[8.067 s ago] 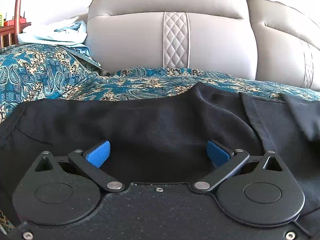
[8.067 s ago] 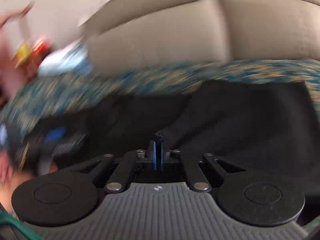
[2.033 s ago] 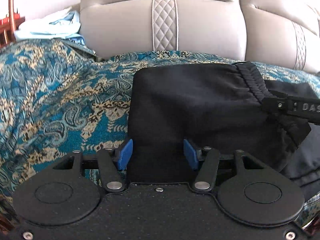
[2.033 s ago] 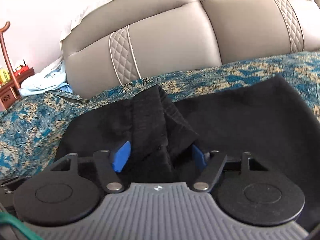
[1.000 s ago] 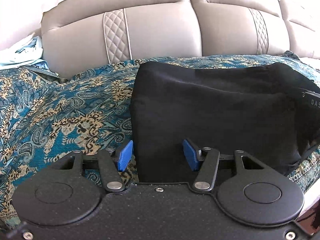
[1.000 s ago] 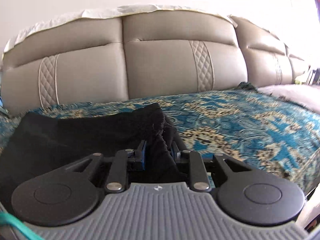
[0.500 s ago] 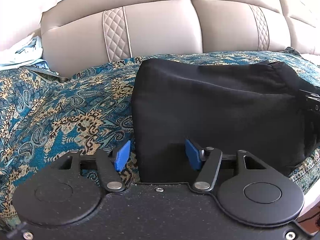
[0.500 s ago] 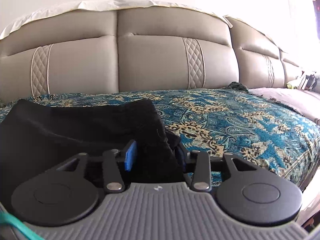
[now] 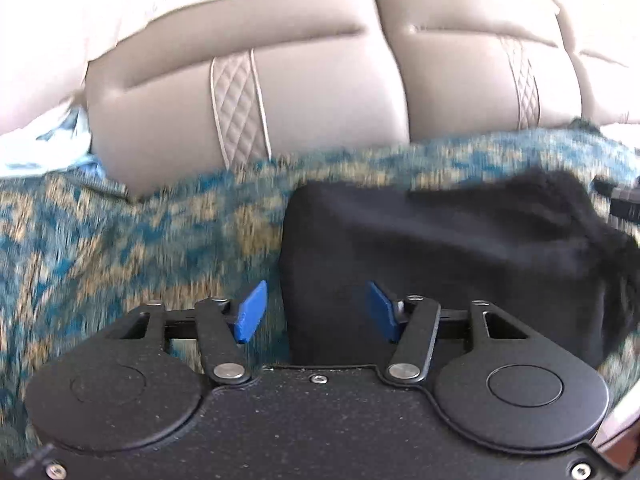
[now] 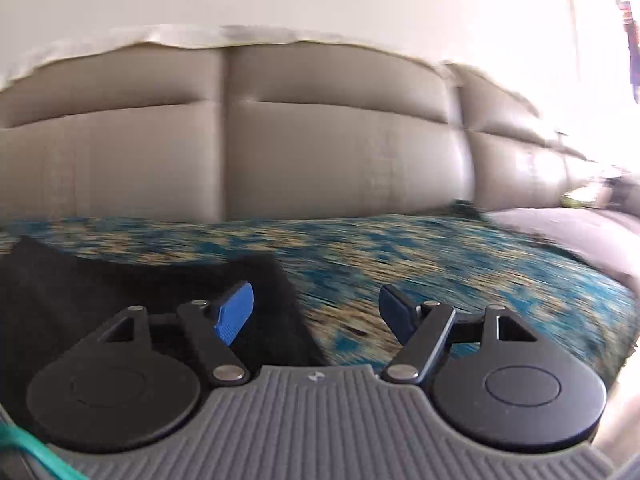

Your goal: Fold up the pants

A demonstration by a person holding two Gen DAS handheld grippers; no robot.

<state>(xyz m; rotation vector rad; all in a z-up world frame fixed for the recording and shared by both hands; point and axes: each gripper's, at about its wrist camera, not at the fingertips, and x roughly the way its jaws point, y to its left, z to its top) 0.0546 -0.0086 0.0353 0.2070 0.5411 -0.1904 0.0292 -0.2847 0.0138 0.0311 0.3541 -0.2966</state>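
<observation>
The black pants (image 9: 460, 248) lie folded into a compact rectangle on the teal patterned sofa cover (image 9: 120, 248). My left gripper (image 9: 312, 310) is open, its blue pads either side of the fold's near left corner. In the right wrist view the pants (image 10: 100, 292) sit at the lower left. My right gripper (image 10: 316, 314) is open and empty, with its left pad over the pants' right edge and its right pad over the cover (image 10: 460, 264). Part of the right gripper shows at the far right edge of the left wrist view (image 9: 624, 204).
A grey leather sofa back (image 9: 320, 92) rises behind the cover. Light blue cloth (image 9: 48, 148) lies at the far left. The sofa continues to the right with a bare grey seat (image 10: 572, 232). Both views are motion blurred.
My right gripper has opened wide and let go of the pants' edge, pulling back to the right. My left gripper stays open and has drawn back slightly.
</observation>
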